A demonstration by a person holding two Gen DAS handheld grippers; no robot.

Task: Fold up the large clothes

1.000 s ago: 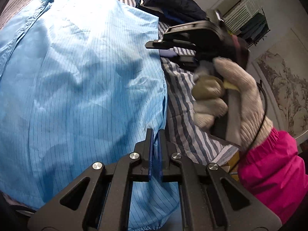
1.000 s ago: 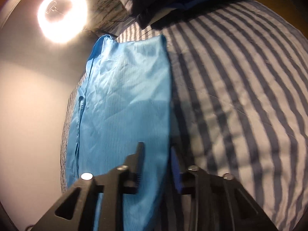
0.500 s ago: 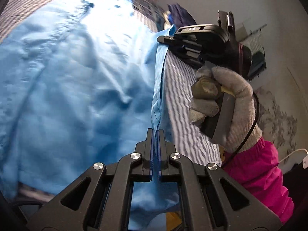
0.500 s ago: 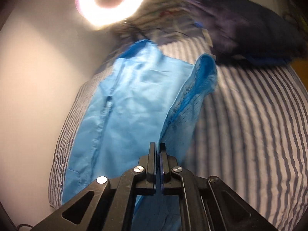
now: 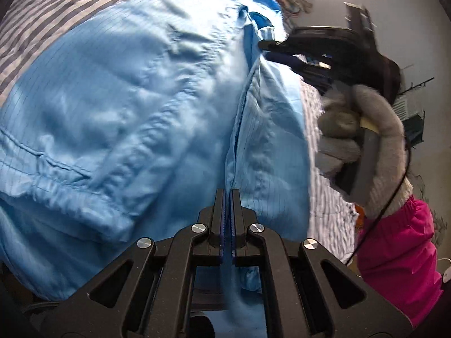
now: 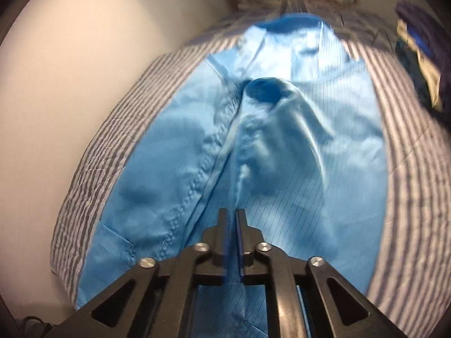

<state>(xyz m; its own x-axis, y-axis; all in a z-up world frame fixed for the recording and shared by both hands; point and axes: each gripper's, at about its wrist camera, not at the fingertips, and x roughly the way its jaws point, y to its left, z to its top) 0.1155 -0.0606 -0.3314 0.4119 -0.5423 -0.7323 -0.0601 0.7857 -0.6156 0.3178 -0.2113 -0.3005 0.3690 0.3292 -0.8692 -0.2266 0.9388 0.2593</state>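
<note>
- Pinching a fold of the blue coat [image 5: 118, 118], the left gripper [image 5: 227, 197] points down, jaws pressed together on the cloth.
- Ahead and to its right, a gloved hand [image 5: 363, 146] grips the right gripper [image 6: 231, 217].
- Its jaws are opening, cloth between them.
- The coat lies on the striped bed [image 6: 112, 129], under both grippers.

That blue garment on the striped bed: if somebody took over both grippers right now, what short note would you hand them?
Left gripper: shut on the blue garment's folded edge.
Right gripper: jaws opening, letting go of the cloth near the collar.
Garment: spread on the striped bedsheet, one side flap carried over toward the middle.
Done: first side fold nearly laid.
Left: release the left gripper, smooth it, fold the other side, then fold lengthwise.
</note>
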